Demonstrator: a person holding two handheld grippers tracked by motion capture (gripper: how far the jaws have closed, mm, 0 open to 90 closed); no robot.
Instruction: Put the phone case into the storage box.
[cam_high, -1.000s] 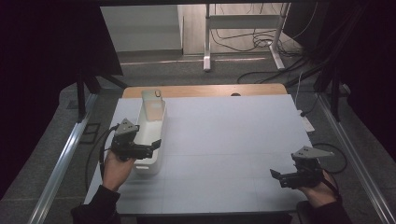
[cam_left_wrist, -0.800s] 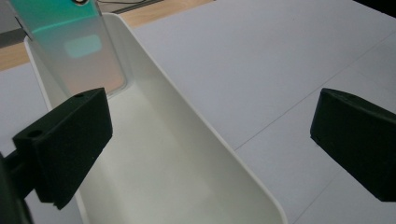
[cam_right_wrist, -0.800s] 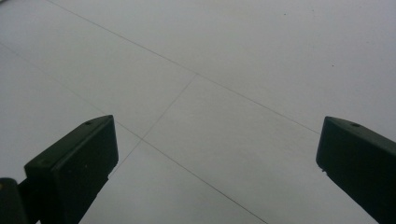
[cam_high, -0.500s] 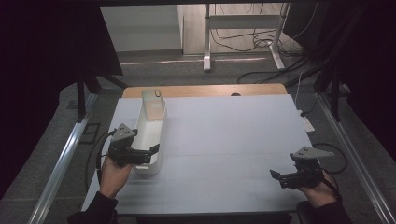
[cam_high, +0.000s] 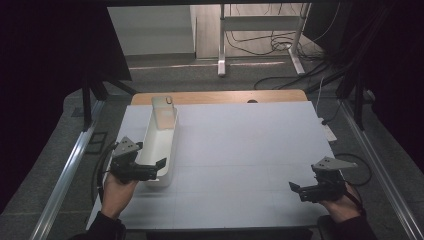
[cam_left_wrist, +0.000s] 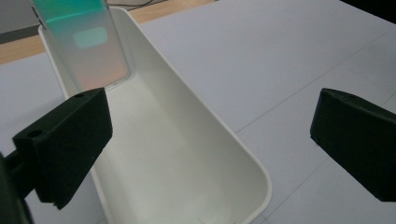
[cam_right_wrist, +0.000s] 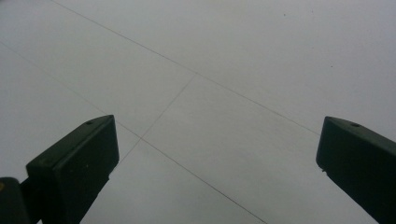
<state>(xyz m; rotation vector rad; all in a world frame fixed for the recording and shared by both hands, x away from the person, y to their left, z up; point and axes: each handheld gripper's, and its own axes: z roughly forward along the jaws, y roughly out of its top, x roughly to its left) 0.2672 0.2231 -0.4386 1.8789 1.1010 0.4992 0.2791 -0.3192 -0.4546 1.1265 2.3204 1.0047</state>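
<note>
White bin (cam_high: 159, 150) now has the wide-open left gripper (cam_high: 159, 169) lower, at its 6 o'clock end; right gripper (cam_high: 296, 189) unmoved, wide.

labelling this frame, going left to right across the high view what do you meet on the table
left gripper with black jaws, held in a hand → long white plastic bin with a pale translucent phone case leaning at its far end → bare stretch of the white table top → right gripper with black jaws
</note>
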